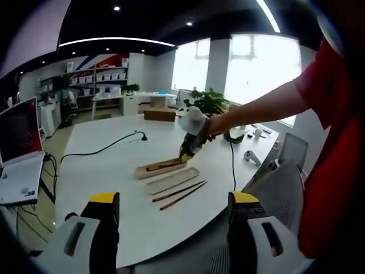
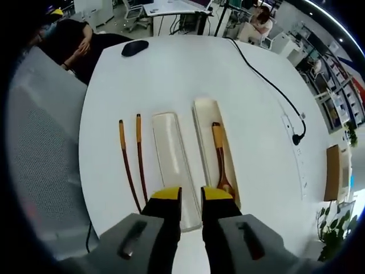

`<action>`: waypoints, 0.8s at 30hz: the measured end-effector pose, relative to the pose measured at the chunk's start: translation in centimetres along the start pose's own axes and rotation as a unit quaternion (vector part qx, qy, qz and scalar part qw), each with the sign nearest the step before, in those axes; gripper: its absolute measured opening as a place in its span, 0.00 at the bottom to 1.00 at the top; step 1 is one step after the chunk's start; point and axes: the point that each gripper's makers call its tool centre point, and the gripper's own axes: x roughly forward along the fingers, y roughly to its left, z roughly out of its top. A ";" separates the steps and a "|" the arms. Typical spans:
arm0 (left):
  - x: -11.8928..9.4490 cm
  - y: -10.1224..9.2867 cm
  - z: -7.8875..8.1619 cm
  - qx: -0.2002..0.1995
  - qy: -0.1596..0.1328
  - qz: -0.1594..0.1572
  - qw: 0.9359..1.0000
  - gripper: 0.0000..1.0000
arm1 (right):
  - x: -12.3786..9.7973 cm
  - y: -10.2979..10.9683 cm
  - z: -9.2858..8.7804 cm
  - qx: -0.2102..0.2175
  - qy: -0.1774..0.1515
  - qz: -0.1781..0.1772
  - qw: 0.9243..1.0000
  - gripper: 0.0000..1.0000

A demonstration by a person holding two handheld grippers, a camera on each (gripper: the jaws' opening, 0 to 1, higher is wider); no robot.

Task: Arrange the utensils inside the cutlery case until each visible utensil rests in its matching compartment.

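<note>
Wooden spoon [image 2: 219,157] in oblong case [image 2: 212,149], slender chopsticks [image 2: 131,160] beside

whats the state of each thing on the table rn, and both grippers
cutlery case: open, lying flat on the table, a spoon in it
spoon: lying lengthwise in the case
lid: off, flat beside the case
chopsticks: two, loose on the table beside the lid, not in the case
left gripper: open, held back from the table edge
right gripper: jaws nearly together, nothing visibly between them, above the case and lid
</note>
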 end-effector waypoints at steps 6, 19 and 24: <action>-0.1 0.1 0.1 0.003 0.001 -0.002 1.000 0.79 | 0.1 1.3 0.4 -0.008 -0.007 0.005 1.000 0.12; -0.2 0.5 -0.3 0.005 0.007 0.000 1.000 0.79 | 0.8 3.2 1.3 -0.018 -0.016 0.018 1.000 0.12; -0.2 0.7 -0.5 0.010 0.011 0.001 1.000 0.78 | 1.4 4.2 1.5 -0.025 -0.015 0.025 0.999 0.12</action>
